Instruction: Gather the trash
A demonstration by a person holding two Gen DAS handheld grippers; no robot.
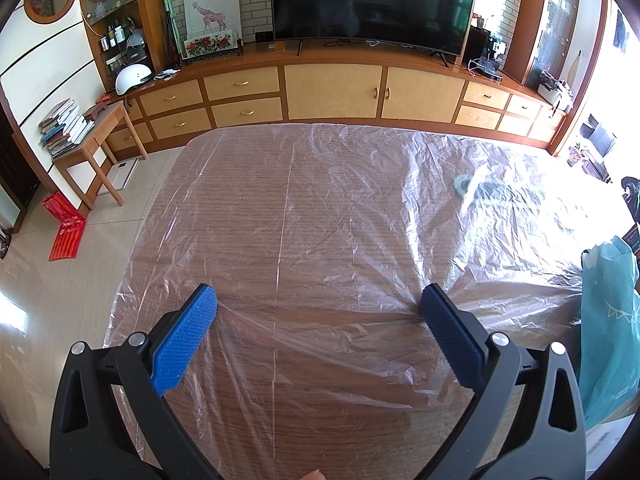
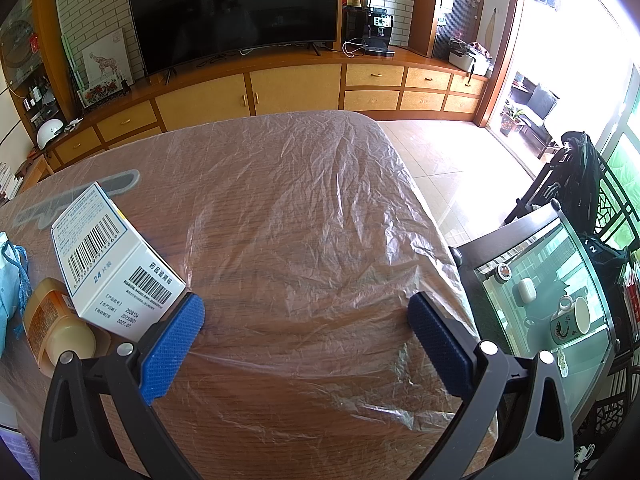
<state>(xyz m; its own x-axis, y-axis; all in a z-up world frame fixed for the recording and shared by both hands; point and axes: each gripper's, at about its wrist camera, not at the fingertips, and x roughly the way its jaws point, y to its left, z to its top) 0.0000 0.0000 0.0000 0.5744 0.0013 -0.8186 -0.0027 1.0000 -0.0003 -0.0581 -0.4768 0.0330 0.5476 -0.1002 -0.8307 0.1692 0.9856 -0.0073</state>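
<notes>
My right tongs [image 2: 306, 320] hang released over the plastic-covered table [image 2: 304, 216], the white box [image 2: 116, 268] touching the left pad, an amber bottle [image 2: 56, 324] beside it. My left tongs [image 1: 318, 308], released too, hold nothing; a teal bag [image 1: 608, 320] sits rightward. Closing now may snag film.

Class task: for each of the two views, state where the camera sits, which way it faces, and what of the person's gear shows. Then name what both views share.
Left wrist: sits on the left claw, looking forward across the plastic-covered table toward the television; both blue pads show, open.
Right wrist: sits on the right claw, facing the same way; white box and yellow jar lie at its left; pads open.
Shared: table, television, cabinets.
</notes>
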